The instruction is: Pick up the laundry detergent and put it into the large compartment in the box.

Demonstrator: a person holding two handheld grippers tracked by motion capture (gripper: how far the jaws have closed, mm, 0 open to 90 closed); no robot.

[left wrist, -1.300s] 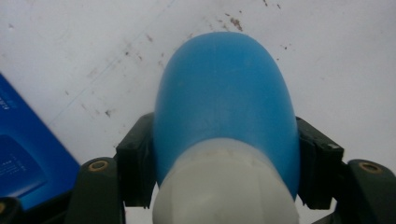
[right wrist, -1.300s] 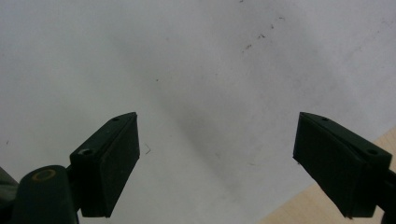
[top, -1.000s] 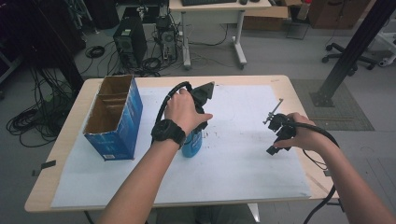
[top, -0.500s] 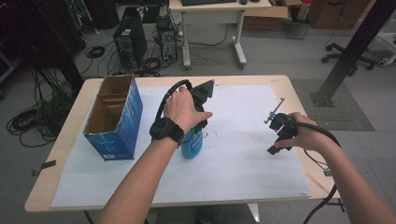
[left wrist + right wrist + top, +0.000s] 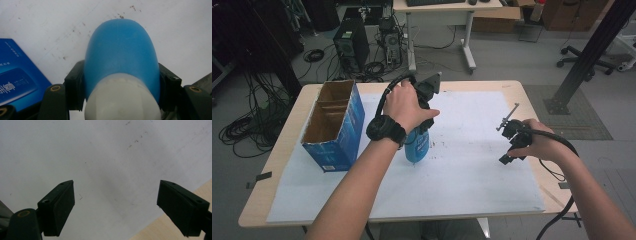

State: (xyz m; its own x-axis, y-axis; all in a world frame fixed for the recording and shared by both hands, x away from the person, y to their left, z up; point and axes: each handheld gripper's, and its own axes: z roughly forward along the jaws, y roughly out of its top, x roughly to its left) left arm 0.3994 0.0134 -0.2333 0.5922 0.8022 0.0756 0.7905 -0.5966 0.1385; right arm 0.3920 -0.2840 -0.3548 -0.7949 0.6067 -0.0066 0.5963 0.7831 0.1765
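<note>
Cardboard box [image 5: 334, 125], blue, open-topped with dividers, stands at desk [image 5: 272, 165] left. Just right of it, left gripper [image 5: 419, 127] jaws clenched on blue bottle [image 5: 417, 145] near its white cap, over white paper sheet [image 5: 462, 170]. Right gripper [image 5: 507, 122] far right, well apart, jaws spread wide, nothing between.

The bottle [image 5: 121, 57] looks like smooth blue plastic with a soft sheen, its neck a whitish matt plastic. The box [image 5: 334, 127] at left is glossy printed cardboard outside, raw brown inside. White, speckled matt paper [image 5: 462, 165] covers the pale wooden bench [image 5: 532, 107].
</note>
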